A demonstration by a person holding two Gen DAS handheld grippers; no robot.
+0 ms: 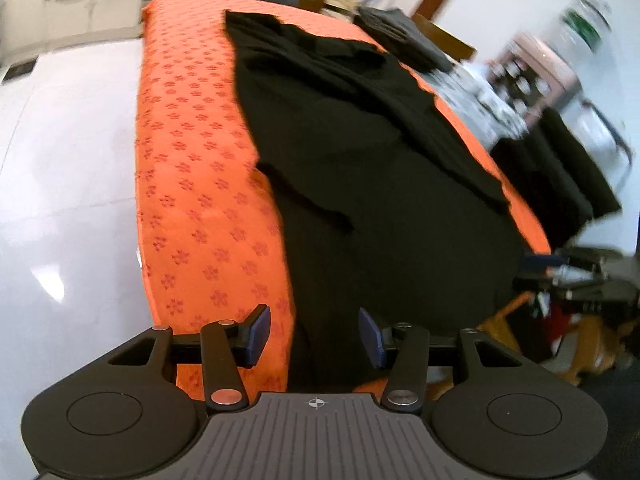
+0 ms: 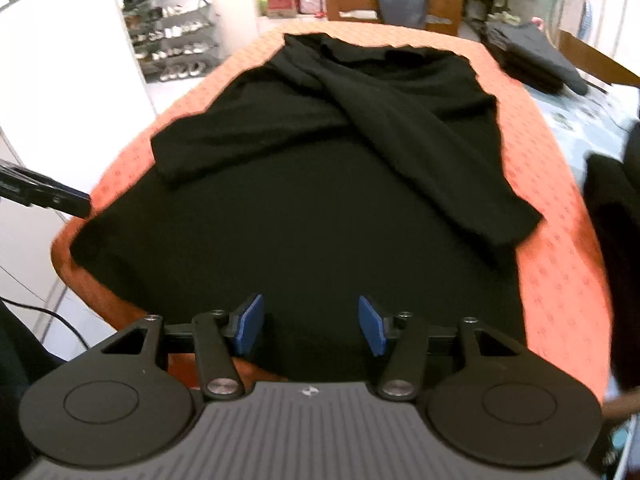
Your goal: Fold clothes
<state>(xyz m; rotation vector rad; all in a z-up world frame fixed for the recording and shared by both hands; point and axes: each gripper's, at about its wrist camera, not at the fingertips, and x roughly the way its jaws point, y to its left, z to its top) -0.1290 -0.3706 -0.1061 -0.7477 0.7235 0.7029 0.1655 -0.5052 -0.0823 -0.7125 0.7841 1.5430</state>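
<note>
A black long-sleeved top (image 2: 304, 208) of soft, matte knit lies spread flat on an orange cloth (image 2: 560, 216) patterned with small darker flowers, which covers the table. Both sleeves are folded in across the chest, the right one crossing over the left, their cuffs lying on the body panel. The hem faces the grippers. The right gripper (image 2: 311, 324) hovers over the hem with its blue-padded fingers apart and nothing between them; the left gripper (image 1: 314, 336) is likewise spread and empty at the garment's left edge. Beyond, a stack of folded dark clothes (image 2: 528, 60) sits at the far right corner, a wooden chair (image 2: 352, 4) draped with grey fabric behind, a shoe rack (image 2: 172, 40) by the wall. No writing is legible.
</note>
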